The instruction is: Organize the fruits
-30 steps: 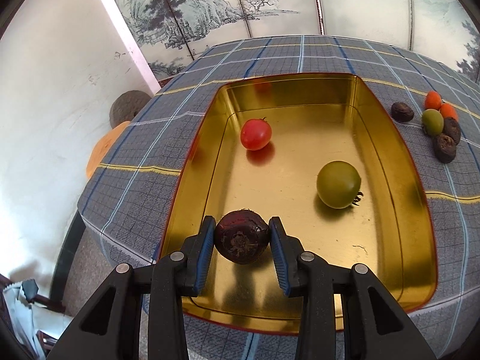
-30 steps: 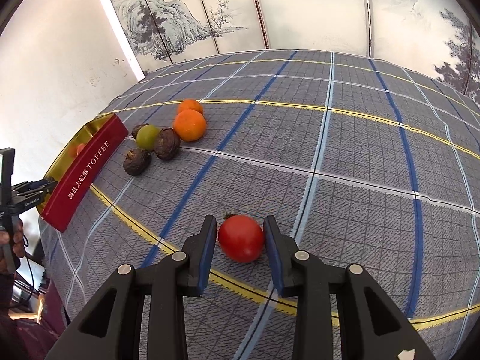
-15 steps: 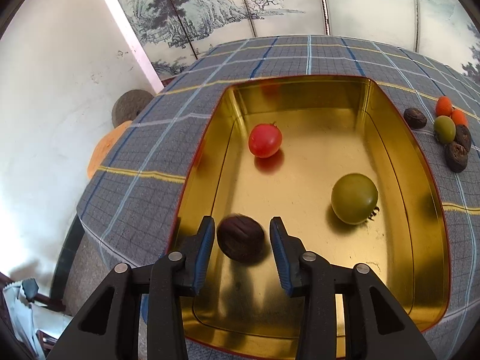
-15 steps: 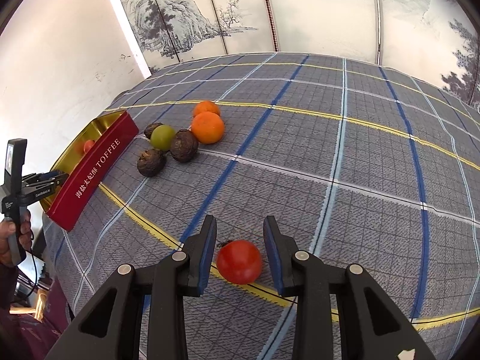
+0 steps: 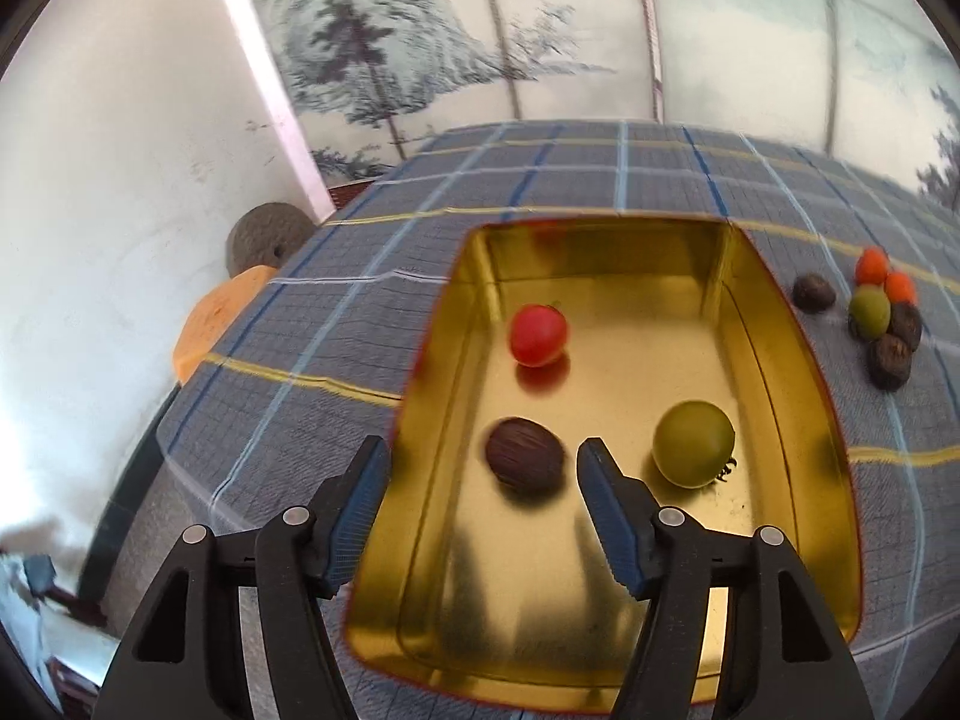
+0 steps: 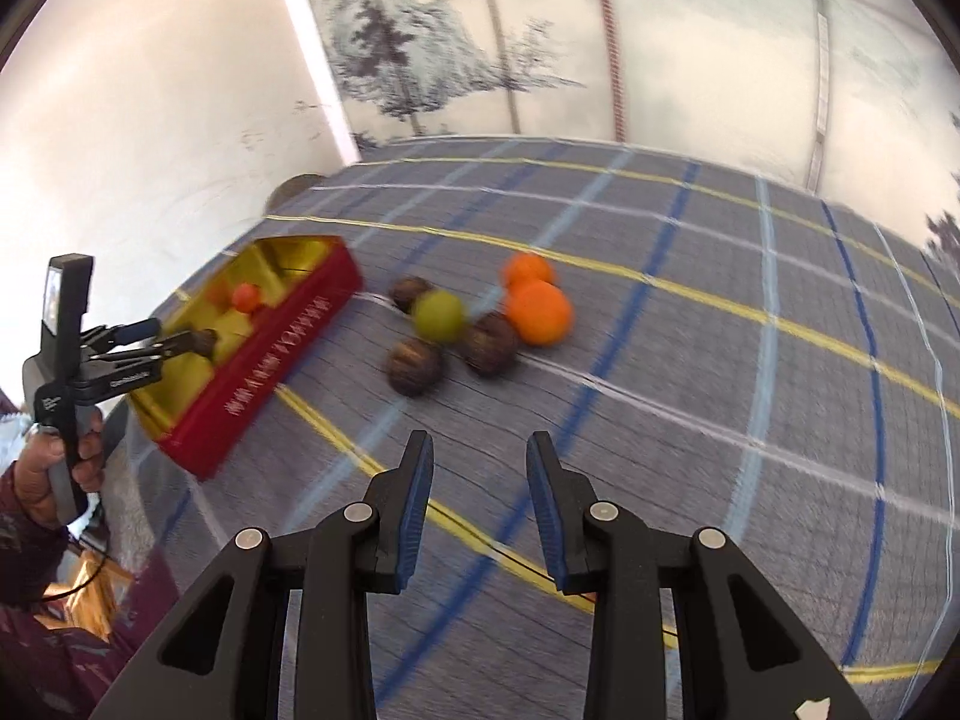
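In the left wrist view a gold tin (image 5: pixel 780 420) holds a red tomato (image 5: pixel 538 336), a green fruit (image 5: pixel 693 443) and a dark wrinkled fruit (image 5: pixel 524 462). My left gripper (image 5: pixel 485 450) hovers over the tin's near end. Its jaws are opening, and the dark fruit lies on the tin floor between the tips, free of both pads. My right gripper (image 6: pixel 480 438) hangs above the checked cloth with its jaws a narrow way apart and nothing between them. Ahead of it lie two oranges (image 6: pixel 537 312), a green fruit (image 6: pixel 440 315) and three dark fruits (image 6: pixel 489 343).
The tin's red side wall (image 6: pixel 270 360) faces the fruit pile. A person's hand (image 6: pixel 60 468) holds the left gripper at the table's left edge. Beyond that edge sit a brown round thing (image 5: pixel 264 240) and an orange one (image 5: pixel 210 324). A painted screen stands behind the table.
The left jaws spread and let go of the dark fruit, which now rests in the tin. The right gripper rose and swung toward the fruit pile; the red tomato between its fingers is gone from view.
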Tool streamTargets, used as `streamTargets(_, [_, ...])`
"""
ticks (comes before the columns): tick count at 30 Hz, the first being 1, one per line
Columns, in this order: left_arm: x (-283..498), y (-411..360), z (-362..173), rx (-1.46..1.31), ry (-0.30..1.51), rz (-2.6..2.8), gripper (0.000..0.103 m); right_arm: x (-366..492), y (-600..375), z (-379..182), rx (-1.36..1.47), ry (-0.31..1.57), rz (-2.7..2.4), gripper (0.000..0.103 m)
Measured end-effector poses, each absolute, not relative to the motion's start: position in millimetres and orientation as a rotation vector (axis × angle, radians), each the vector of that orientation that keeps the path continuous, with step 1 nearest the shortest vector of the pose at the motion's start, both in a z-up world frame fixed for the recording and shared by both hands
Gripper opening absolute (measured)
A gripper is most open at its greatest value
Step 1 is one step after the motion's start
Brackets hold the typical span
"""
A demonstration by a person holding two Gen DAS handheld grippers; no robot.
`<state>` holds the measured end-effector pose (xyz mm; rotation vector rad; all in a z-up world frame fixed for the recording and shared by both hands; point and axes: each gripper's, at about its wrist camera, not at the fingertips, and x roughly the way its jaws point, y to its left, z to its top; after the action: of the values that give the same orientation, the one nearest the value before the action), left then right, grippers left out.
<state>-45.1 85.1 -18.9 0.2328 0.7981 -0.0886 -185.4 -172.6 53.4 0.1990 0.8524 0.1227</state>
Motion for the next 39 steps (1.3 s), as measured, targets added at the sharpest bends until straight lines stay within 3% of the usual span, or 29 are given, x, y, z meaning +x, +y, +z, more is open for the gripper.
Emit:
streamTargets(8, [-61.5, 156.8, 22.8, 0.031, 0.695, 0.012, 0.066, -145.1, -85.7, 76.4, 0.164, 0.831, 0.372, 0.031])
streamTargets(20, [-83.3, 185.8, 7.2, 0.094, 0.752, 0.054, 0.066, -88.0, 30.9, 56.1, 0.040, 0.872, 0.588, 0.031])
streamTargets(26, [-88.0, 175.0, 17.3, 0.109, 0.715, 0.005, 0.067, -143.7, -35.4, 78.0, 0.048, 0.791, 0.348, 0.030])
streamTargets(28, [-89.0, 169.0, 20.2, 0.120, 0.697, -0.013, 0.068, -169.5, -77.0, 74.4, 0.042, 0.823, 0.203, 0.041])
streamTargets(31, [-89.0, 156.6, 21.1, 0.121, 0.689, -0.053, 0.070, -211.7, -150.1, 57.6, 0.074, 0.899, -0.010, 0.048])
streamTargets(39, [-94.5, 128.2, 19.3, 0.154, 0.716, -0.136, 0.070, -213.0, -191.7, 12.2, 0.064, 0.997, -0.096, 0.046])
